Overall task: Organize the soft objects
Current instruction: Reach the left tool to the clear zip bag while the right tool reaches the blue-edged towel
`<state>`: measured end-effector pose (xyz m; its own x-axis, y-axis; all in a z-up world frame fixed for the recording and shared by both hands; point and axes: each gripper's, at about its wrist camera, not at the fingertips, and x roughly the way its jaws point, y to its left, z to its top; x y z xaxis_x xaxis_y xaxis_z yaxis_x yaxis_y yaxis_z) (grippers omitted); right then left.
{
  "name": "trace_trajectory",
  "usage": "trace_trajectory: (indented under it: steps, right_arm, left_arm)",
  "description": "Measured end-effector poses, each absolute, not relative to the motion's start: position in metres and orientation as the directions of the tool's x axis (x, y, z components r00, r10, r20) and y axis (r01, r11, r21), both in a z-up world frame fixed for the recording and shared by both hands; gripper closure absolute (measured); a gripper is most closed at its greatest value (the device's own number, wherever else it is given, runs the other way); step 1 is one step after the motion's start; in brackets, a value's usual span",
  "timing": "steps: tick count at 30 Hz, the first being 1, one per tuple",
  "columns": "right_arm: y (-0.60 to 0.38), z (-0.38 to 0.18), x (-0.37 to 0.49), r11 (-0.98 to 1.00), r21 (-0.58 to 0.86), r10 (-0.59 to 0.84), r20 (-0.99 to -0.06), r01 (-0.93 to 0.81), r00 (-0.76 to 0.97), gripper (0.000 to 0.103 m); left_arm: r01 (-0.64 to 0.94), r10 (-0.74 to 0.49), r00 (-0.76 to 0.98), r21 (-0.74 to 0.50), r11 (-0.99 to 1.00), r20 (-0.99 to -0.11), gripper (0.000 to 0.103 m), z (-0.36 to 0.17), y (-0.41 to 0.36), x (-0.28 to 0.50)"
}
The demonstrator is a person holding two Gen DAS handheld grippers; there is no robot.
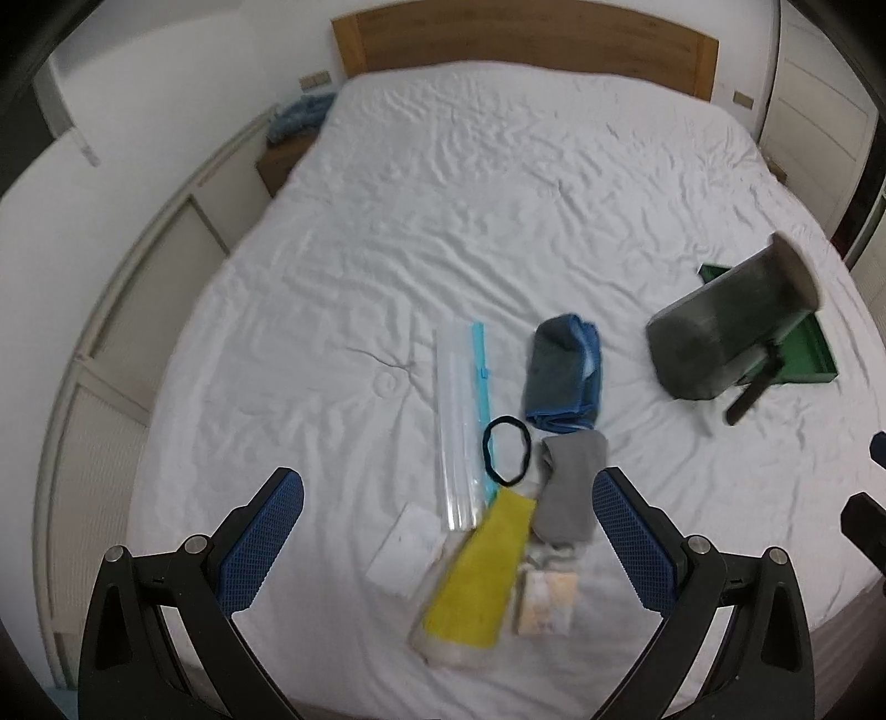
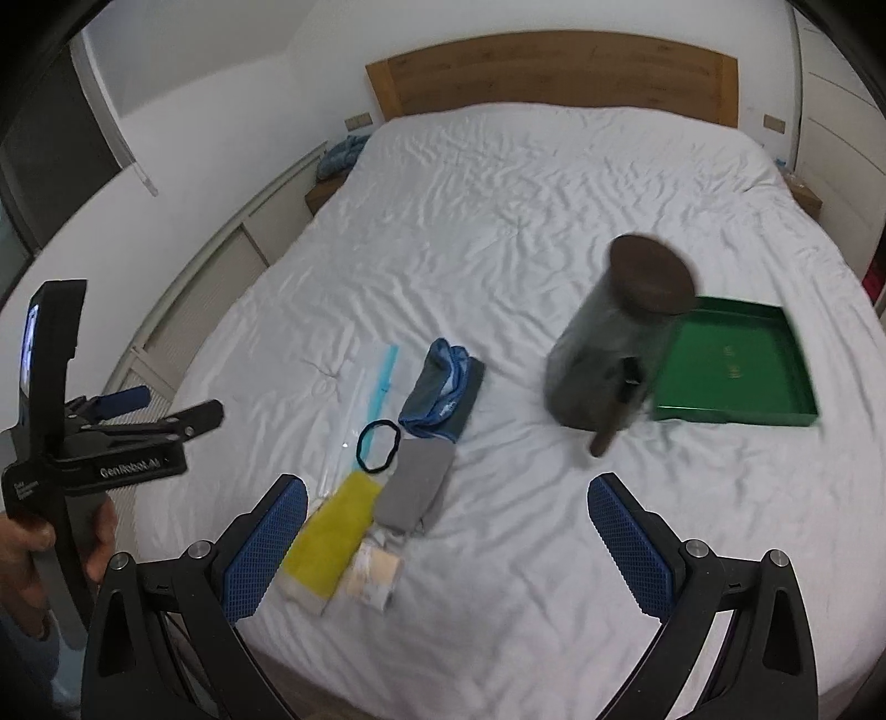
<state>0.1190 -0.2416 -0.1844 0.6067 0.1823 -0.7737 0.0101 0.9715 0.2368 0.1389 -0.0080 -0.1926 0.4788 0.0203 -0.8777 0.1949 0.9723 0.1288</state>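
Soft items lie on the white bed [image 1: 443,221]: a folded blue cloth [image 1: 562,379], a grey cloth [image 1: 570,487], a yellow cloth [image 1: 476,576], a black hair band [image 1: 506,451], a clear zip bag [image 1: 459,432] and a small pale packet [image 1: 548,603]. A dark lidded jar [image 1: 725,327] leans against a green tray [image 1: 803,354]. My left gripper [image 1: 448,531] is open above the yellow and grey cloths. My right gripper [image 2: 448,537] is open above the bed's near part, right of the yellow cloth [image 2: 332,548] and grey cloth [image 2: 415,487]. The jar [image 2: 614,343] and tray [image 2: 731,365] show there too.
A wooden headboard [image 1: 526,44] stands at the far end. A bedside table with a blue bundle [image 1: 299,116] sits at the far left. White cabinets line the left wall. The left hand-held gripper [image 2: 111,437] shows in the right wrist view, at the left.
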Motion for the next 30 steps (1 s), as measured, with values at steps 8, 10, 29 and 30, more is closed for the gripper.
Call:
trace_trajectory:
  steps: [8,10,29,30]
  right_arm:
    - [-0.191,-0.288,0.23,0.968,0.243,0.165,-0.793,0.055,0.587,0.0]
    - [-0.179,-0.31,0.251,0.97,0.235,0.152,-0.799,0.068,0.582,0.0]
    - [-0.159,-0.468,0.398,0.947,0.25,0.119,-0.859,0.203,0.499,0.003]
    - [-0.159,-0.471,0.401,0.945,0.254,0.125,-0.861,0.204,0.494,0.004]
  left_arm:
    - [0.233,-0.006,0.418,0.101,0.967,-0.908,0.001,-0.292,-0.009,0.223]
    - [0.23,0.002,0.402,0.103,0.968,-0.916,0.001,-0.312,-0.008,0.241]
    - [0.252,0.034,0.292,0.112,0.961,-0.956,0.001,-0.423,-0.01,0.299]
    - [0.255,0.04,0.286,0.116,0.96,-0.957,0.001,-0.426,-0.011,0.301]
